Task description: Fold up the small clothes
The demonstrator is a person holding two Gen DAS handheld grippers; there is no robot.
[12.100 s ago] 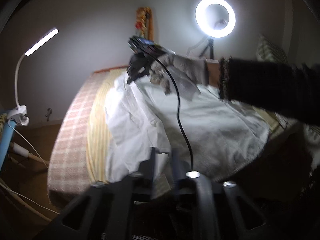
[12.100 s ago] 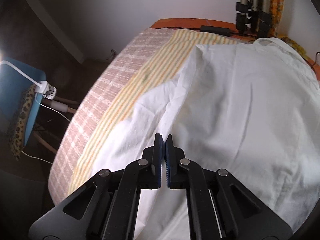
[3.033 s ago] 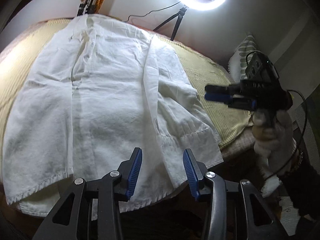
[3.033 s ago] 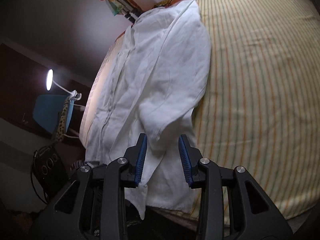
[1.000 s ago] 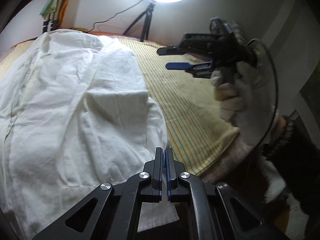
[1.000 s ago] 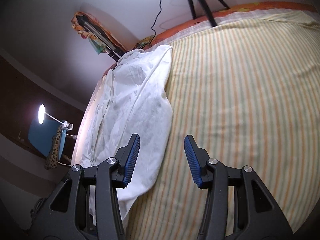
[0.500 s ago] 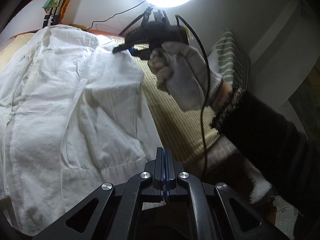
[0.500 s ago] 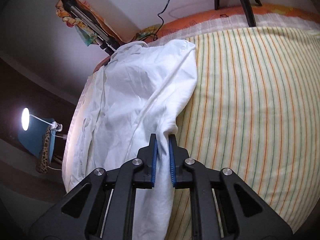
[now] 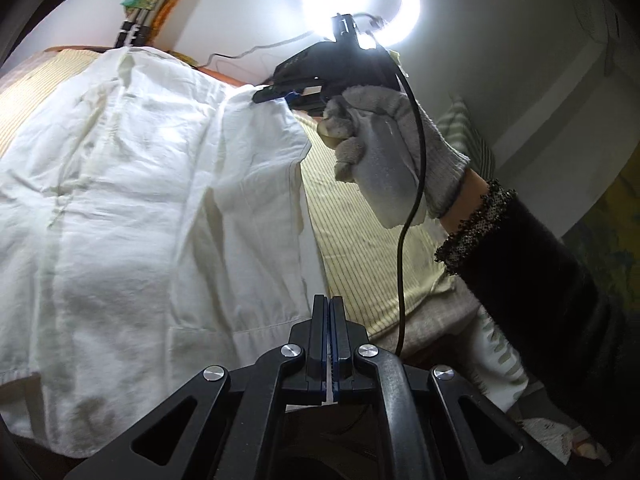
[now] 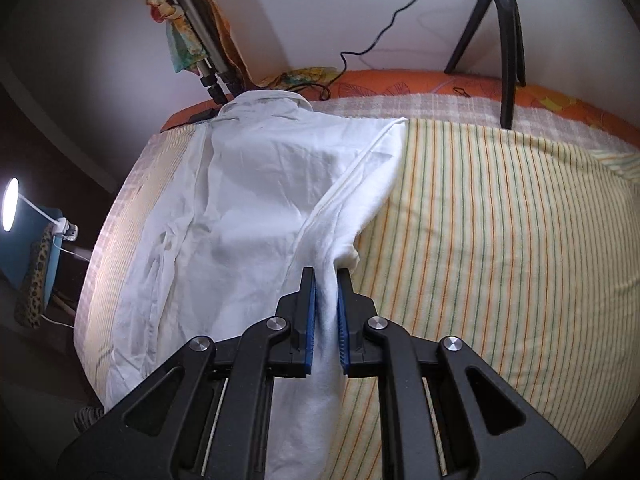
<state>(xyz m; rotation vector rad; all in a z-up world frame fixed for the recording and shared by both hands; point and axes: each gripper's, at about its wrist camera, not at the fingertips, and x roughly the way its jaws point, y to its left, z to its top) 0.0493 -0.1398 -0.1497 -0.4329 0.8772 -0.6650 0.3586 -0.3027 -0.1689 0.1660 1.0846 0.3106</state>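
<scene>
A white shirt (image 9: pixel 132 200) lies spread on a bed with a yellow striped sheet (image 10: pixel 500 220). In the left wrist view my left gripper (image 9: pixel 329 300) is shut at the shirt's near hem, with a thin sliver of white cloth between its pads. A gloved hand holds my right gripper (image 9: pixel 276 94) at the shirt's far right edge. In the right wrist view my right gripper (image 10: pixel 326 276) is shut on a bunched fold of the white shirt (image 10: pixel 248 208), which is raised off the sheet. The cloth hangs down between the blue pads (image 10: pixel 310 320).
A bright ring light (image 9: pixel 360 4) stands on a black tripod (image 10: pixel 504 40) behind the bed. A folded stand draped in colourful cloth (image 10: pixel 192 32) leans at the wall. A striped pillow (image 9: pixel 464 136) lies at the right. A desk lamp (image 10: pixel 10 204) glows beyond the bed's left edge.
My right gripper went from open over the bare sheet to shut on the shirt's right edge and has lifted that fold. My left gripper stayed shut and shifted slightly.
</scene>
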